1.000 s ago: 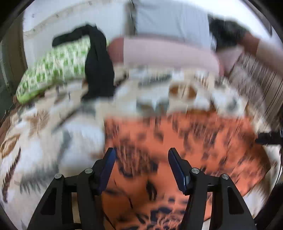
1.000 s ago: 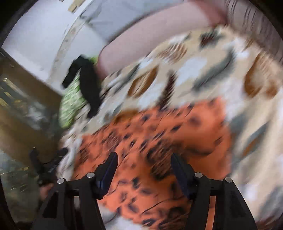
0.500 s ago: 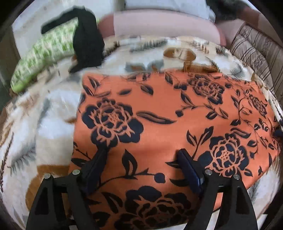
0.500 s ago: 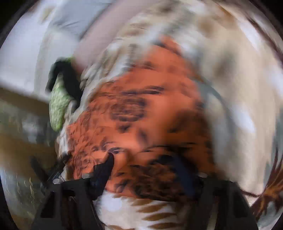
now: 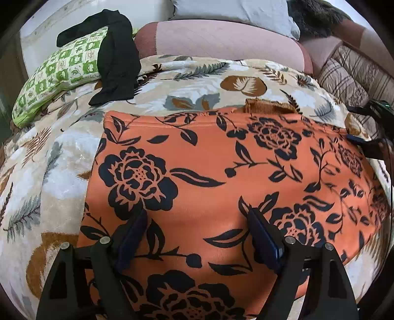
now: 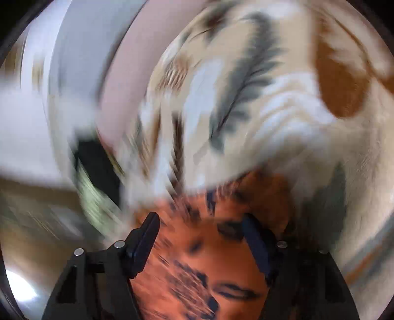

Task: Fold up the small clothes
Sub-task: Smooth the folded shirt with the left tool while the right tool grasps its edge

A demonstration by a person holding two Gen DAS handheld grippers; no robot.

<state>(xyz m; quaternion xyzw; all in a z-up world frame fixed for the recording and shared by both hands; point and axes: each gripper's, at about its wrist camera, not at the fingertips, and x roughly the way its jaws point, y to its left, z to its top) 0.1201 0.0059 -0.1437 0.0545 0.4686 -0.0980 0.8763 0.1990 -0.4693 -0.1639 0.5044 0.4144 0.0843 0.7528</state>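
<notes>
An orange garment with black flowers (image 5: 209, 177) lies spread flat on the leaf-patterned blanket (image 5: 49, 172). My left gripper (image 5: 197, 229) is open, low over the garment's near edge, its fingers apart on either side of the cloth. The right wrist view is blurred by motion; my right gripper (image 6: 200, 233) is open over a corner of the same orange garment (image 6: 209, 270). The right gripper also shows at the far right edge of the left wrist view (image 5: 371, 137).
A green checked pillow (image 5: 59, 71) with a black garment (image 5: 118, 56) draped on it lies at the back left. A pink bolster (image 5: 221, 41) and grey pillow (image 5: 229, 12) line the back. A striped cushion (image 5: 352, 73) is at the right.
The left gripper dropped closer to the orange garment, which now fills the view. The right gripper swung quickly toward the garment's corner, blurring its view.
</notes>
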